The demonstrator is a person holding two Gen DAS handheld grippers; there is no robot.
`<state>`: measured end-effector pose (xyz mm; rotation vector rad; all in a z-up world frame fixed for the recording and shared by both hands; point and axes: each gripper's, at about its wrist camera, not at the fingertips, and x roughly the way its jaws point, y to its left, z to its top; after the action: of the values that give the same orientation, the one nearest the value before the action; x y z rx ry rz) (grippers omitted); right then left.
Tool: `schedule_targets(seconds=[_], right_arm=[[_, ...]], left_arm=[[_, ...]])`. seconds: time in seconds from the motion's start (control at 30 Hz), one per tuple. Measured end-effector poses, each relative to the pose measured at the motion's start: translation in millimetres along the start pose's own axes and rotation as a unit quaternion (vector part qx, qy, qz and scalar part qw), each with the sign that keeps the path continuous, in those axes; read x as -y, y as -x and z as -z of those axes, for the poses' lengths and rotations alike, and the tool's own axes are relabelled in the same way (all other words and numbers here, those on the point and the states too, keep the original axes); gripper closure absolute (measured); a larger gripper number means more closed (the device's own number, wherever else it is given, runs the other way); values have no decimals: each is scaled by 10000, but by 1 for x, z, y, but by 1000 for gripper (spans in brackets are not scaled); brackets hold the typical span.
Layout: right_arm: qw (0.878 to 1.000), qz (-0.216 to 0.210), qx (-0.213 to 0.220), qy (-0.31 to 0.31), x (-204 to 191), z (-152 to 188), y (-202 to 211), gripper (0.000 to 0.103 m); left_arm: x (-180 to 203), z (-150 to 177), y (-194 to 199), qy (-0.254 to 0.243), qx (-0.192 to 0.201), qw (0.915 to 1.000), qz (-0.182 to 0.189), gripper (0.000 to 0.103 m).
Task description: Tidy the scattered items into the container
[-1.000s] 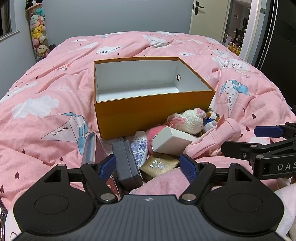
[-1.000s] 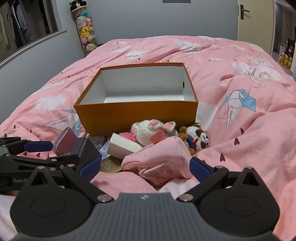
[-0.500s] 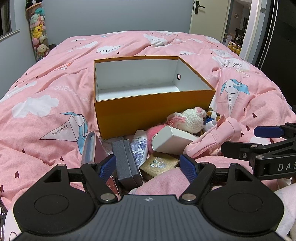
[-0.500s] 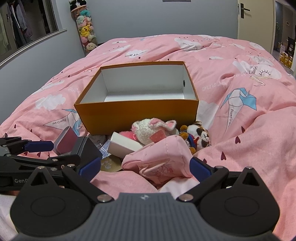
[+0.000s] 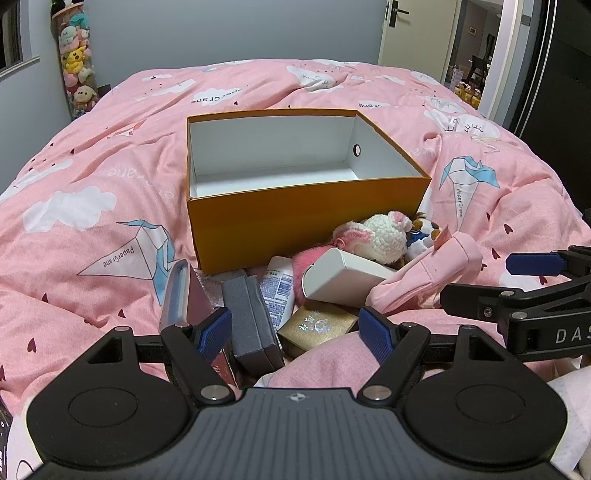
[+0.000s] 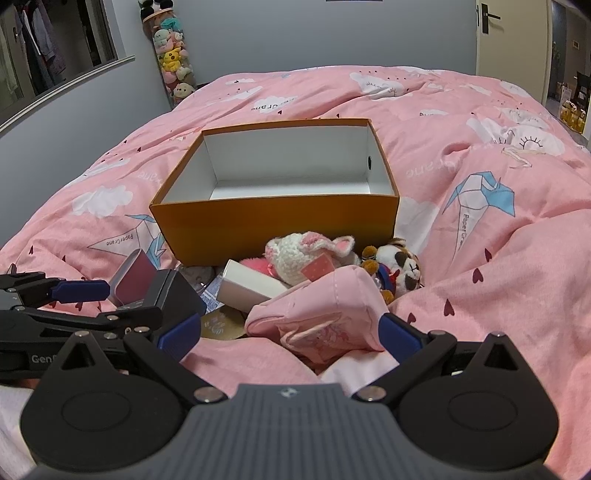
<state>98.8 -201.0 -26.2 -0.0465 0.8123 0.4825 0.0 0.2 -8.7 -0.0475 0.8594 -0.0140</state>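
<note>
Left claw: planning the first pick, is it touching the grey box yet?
Cannot tell. In the left wrist view the left claw stands open around the grey box; contact unclear.

We are in a home bedroom: a bed (image 5: 110, 155) under a pink quilt, stuffed toys (image 5: 75, 62) stacked in the corner, a door (image 5: 415, 31).

Bed w/ pink quilt (image 5: 92, 229), cloud & paper-crane print. On it: open orange box (image 5: 306, 218), mid-bed; just in front, pile of small boxes, tube, plush toys (image 6: 314, 254), pink cloth (image 6: 325, 314).
</note>
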Motion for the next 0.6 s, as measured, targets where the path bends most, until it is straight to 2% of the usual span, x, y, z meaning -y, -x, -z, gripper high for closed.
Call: schedule_targets(seconds=[0.23, 0.5, 0.6], right_arm=[[10000, -16, -1, 0, 0, 0, 0, 0], [9995, -72, 263, -134, 17, -9, 11, 2], [9992, 36, 356, -156, 28, -16, 14, 9]], left_arm=[[-2, 0, 0, 24, -19, 10000, 42, 14], [-6, -3, 4, 73, 4, 9997, 238, 22], [-11, -5, 5, 114, 14, 9996, 269, 28]])
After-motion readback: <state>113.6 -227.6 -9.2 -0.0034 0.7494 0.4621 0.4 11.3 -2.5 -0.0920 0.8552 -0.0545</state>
